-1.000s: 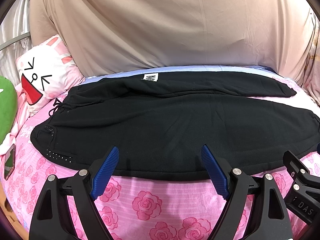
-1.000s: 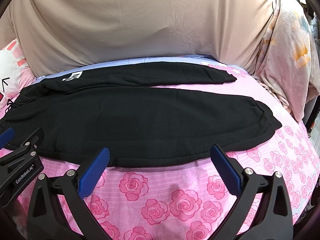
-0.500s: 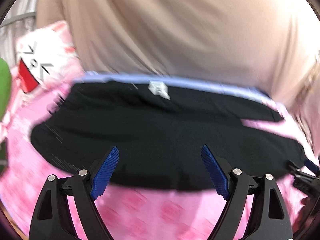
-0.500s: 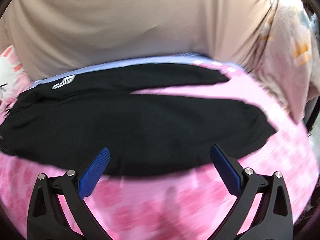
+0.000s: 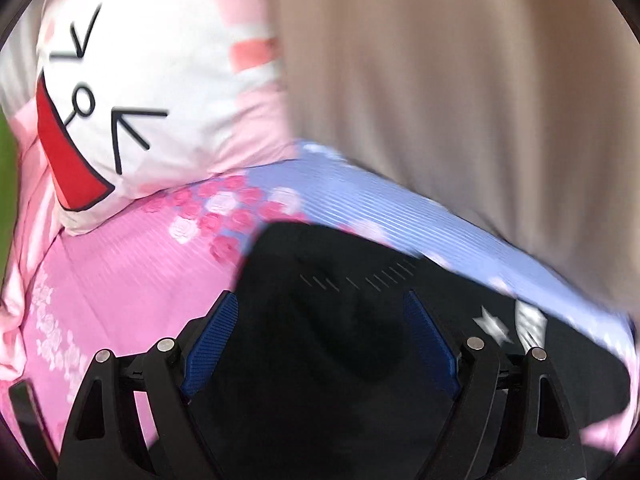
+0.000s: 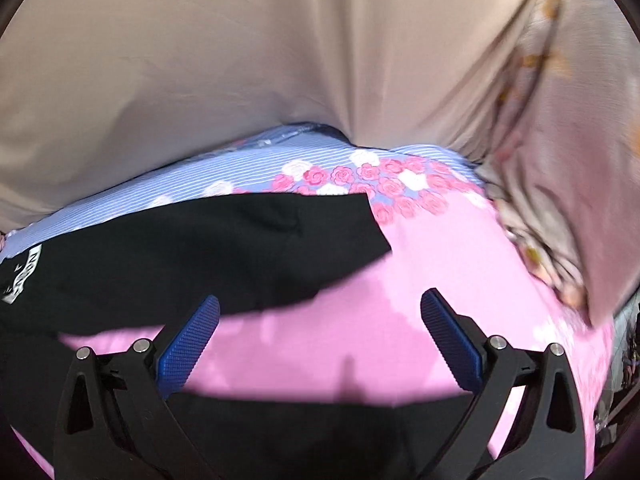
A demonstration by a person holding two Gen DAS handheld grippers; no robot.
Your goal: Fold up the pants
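At the far left of the left wrist view a white cushion [image 5: 132, 92] with a drawn cartoon face and red mouth leans at the head of the bed, its lower edge resting on the pink rose-printed bedsheet [image 5: 120, 264]. To its right the sheet turns to a blue striped band [image 5: 360, 204], and behind that hangs a beige cloth [image 5: 460, 80]. The black pants [image 5: 340, 360] lie spread on the bed, and the left claw [image 5: 322, 344] hangs low over their waist end — blue pads wide apart, released, with dark fabric filling the gap between them; whether the pads touch the cloth cannot be told through the blur. A white patch [image 5: 532, 320] shows on the pants just right of the claw.

In the right wrist view the pants [image 6: 200, 256] run in from the left, the far leg ending in a square cuff near the rose border, the near leg crossing the bottom of the frame. The right claw [image 6: 320, 336] is also released, its pads spread over bare pink bedsheet [image 6: 440, 264] between the two legs. A floral curtain [image 6: 568, 160] hangs at the far right.
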